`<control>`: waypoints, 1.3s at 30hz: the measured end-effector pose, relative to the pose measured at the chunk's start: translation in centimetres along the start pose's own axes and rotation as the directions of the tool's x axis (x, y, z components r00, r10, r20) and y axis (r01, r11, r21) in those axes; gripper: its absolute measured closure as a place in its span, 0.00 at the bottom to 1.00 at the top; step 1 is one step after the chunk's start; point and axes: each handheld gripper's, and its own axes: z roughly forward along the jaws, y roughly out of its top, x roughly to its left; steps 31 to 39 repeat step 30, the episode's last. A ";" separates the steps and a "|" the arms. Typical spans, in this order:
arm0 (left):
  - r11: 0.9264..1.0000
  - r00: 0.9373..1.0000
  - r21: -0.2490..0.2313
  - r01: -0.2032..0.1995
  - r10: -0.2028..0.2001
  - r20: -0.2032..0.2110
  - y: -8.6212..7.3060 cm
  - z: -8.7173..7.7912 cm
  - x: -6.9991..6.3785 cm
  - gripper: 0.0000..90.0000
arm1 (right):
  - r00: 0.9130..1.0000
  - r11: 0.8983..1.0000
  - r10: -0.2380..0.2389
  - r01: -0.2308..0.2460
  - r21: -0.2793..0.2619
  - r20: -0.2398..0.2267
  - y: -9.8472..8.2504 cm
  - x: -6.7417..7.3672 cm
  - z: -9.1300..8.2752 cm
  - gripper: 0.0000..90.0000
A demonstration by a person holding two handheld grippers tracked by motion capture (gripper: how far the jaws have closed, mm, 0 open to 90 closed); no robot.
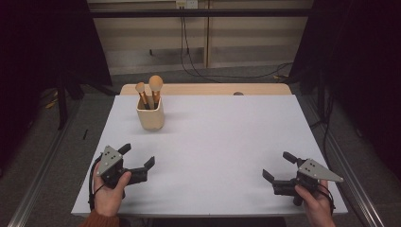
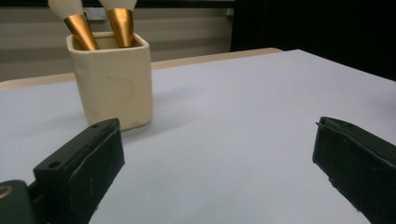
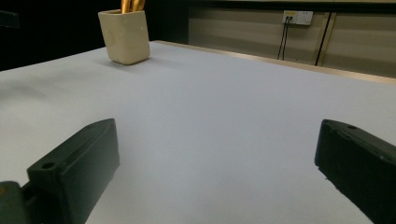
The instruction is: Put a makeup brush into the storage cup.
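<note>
clearly the cream cup (image 1: 151,115) with two makeup brushes (image 1: 150,91) standing upright in it is found at the far left of the table (image 1: 227,142), ahead of the left gripper (image 1: 139,157), which is much nearer than the right gripper (image 1: 278,166). both are held low near the front edge, jaws spread wide and empty.

No writing, label, brand, number or sign can be read anywhere. The cream holder (image 2: 112,84) is plain on the faces that show, and so are the gold brush ferrules (image 2: 122,25) standing in it. The wall socket (image 3: 299,17), far behind the holder, is too small to show any marking.
</note>
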 end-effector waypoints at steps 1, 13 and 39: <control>1.000 1.000 0.000 0.000 0.000 0.001 -0.1 -0.1 -0.1 0.02 | 1.000 1.000 0.000 0.000 0.000 0.001 0.0 0.0 0.0 0.00; 0.999 1.000 -0.046 -0.009 0.009 0.001 -1.1 -1.7 -0.3 0.02 | 1.000 1.000 0.008 -0.008 -0.003 0.016 -0.1 0.1 -0.6 0.00; 0.999 1.000 -0.036 -0.015 0.015 0.005 -1.9 -1.7 -0.4 0.02 | 0.999 1.000 0.020 -0.020 -0.003 0.039 -0.2 -0.4 -1.0 0.00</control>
